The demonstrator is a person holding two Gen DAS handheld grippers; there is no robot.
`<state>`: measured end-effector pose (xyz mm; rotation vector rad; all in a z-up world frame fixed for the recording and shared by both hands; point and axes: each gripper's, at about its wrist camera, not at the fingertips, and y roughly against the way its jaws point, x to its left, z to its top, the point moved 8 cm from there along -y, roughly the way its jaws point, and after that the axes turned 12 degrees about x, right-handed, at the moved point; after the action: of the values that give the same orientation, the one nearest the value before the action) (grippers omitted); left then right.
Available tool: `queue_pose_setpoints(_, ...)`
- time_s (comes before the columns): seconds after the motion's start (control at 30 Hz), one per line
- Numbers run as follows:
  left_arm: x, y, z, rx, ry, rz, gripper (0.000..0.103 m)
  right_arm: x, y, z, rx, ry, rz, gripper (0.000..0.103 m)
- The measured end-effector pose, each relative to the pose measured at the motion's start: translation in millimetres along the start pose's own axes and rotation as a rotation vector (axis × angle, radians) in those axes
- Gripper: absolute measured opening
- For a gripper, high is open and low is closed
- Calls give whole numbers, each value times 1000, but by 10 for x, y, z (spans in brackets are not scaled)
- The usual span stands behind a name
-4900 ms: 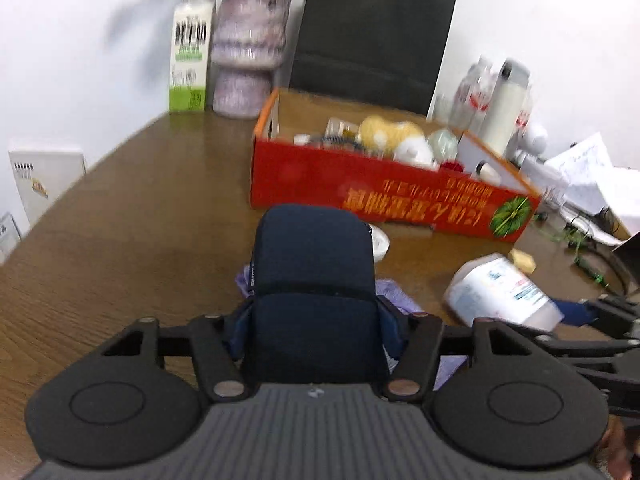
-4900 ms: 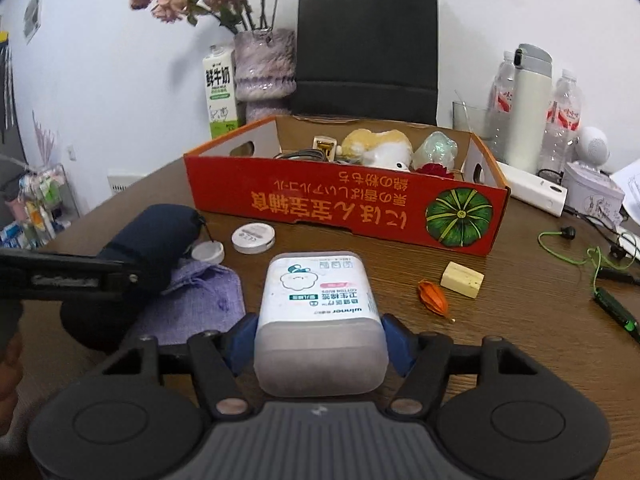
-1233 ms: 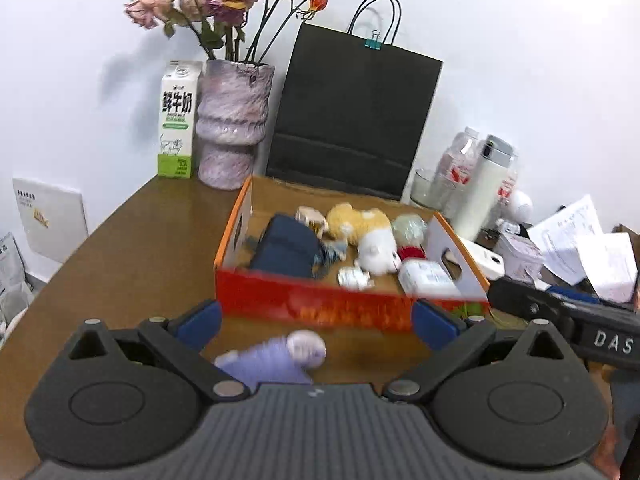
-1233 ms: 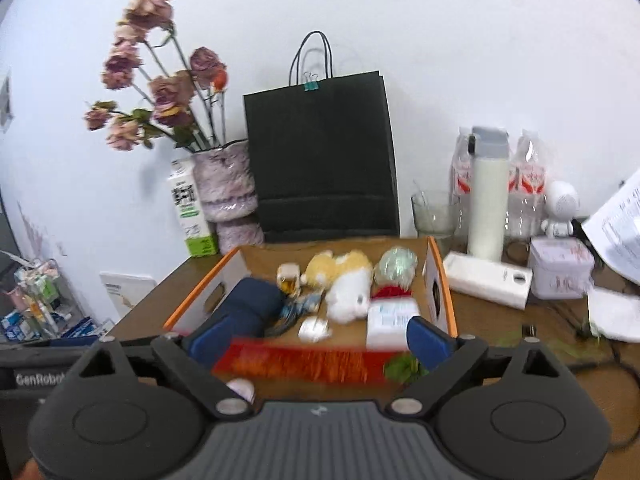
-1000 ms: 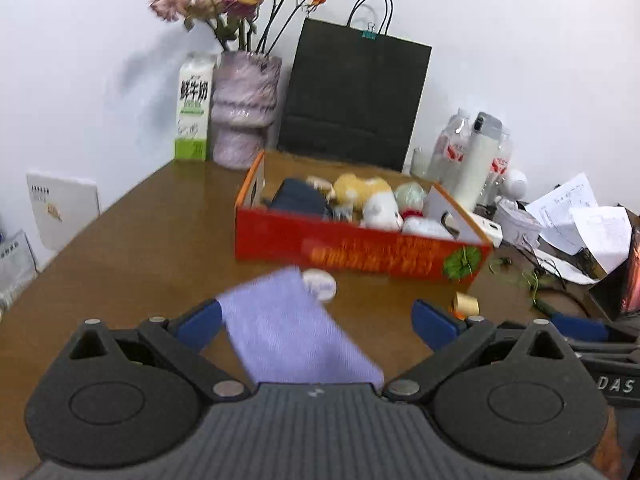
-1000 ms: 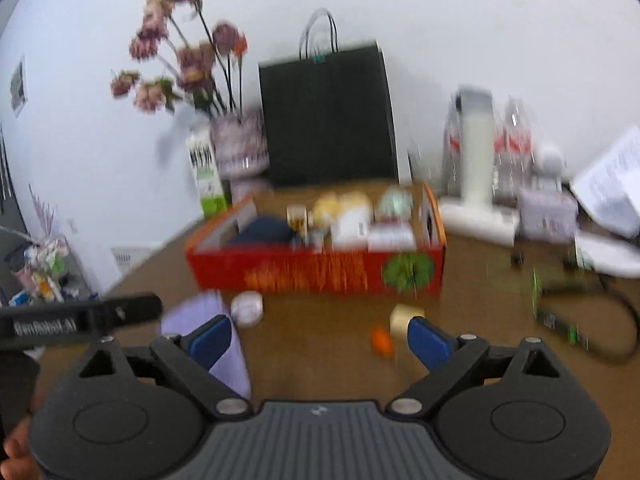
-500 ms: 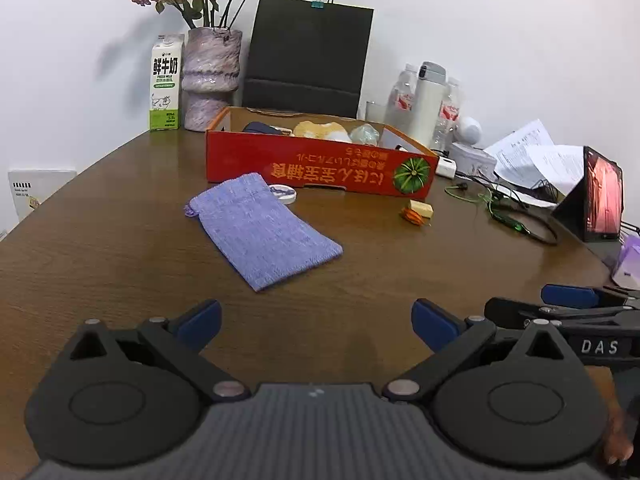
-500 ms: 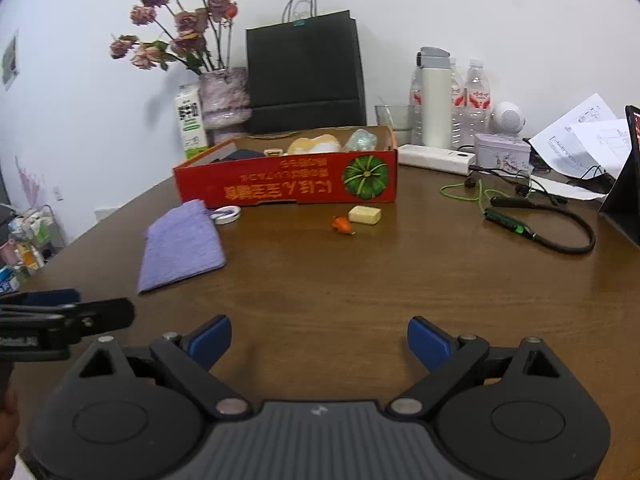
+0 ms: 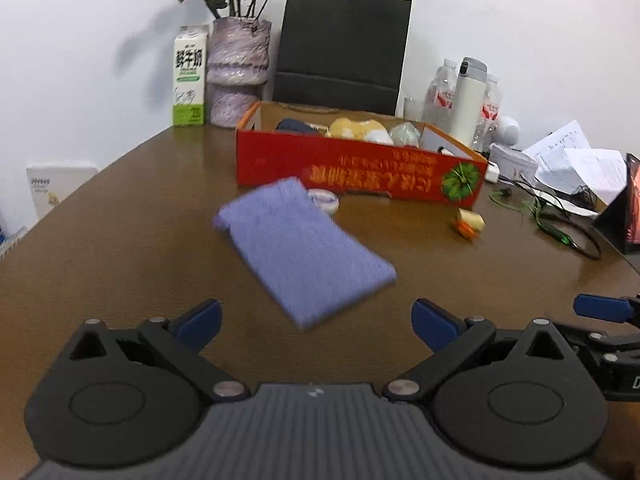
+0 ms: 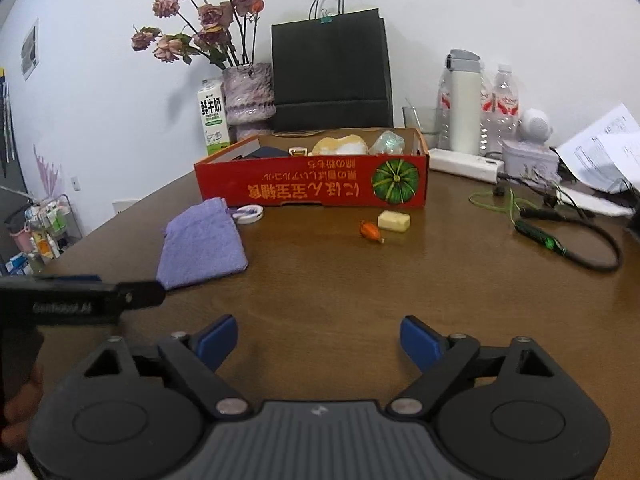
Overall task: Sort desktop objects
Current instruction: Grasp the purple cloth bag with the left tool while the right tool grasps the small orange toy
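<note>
A purple cloth pouch [image 9: 300, 248] [image 10: 202, 240] lies flat on the brown table in front of the red cardboard box [image 9: 352, 172] [image 10: 312, 188], which holds several items. My left gripper [image 9: 316, 322] is open just short of the pouch's near corner, not touching it. My right gripper [image 10: 319, 340] hangs over bare table; its jaws are closing with nothing between them. A white round tin [image 10: 250, 213], a pale yellow block [image 10: 394, 221] and a small orange piece [image 10: 370, 231] lie by the box.
Behind the box stand a milk carton [image 9: 190, 76], a vase of dried flowers [image 9: 238, 76] and a black paper bag [image 9: 340, 48]. Bottles and a white flask [image 10: 464, 100], a black and green cable [image 10: 560, 240] and papers [image 9: 576, 164] fill the right side.
Both grippers have sunk lower and come closer to the pouch, which looks larger in the left wrist view. The right jaws stand narrower than half a second ago.
</note>
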<state>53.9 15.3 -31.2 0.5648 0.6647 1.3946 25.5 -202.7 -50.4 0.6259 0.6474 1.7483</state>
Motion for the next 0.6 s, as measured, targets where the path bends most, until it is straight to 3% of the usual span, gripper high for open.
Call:
queue_pose_setpoints(0.1,97,-242,261,33,8,53,103,-85,-192,233,8,24,-46,77)
queue_pose_setpoints(0.23,158,-567,568,49,35,48,103,-201,-530,546,27,31,-57,64)
queue_pose_setpoints(0.3,191,-703,682,63,50,34,103,-246,-684,671,16,40,-47,62)
queue_pose_setpoints(0.53,190,-961,799,106,42,43,100,-351,-1112,834,67,30,-46,46)
queue_pose_setpoints(0.6,178,-1007,796,114,32,60,99,-354,-1198,826,80,36,-49,46)
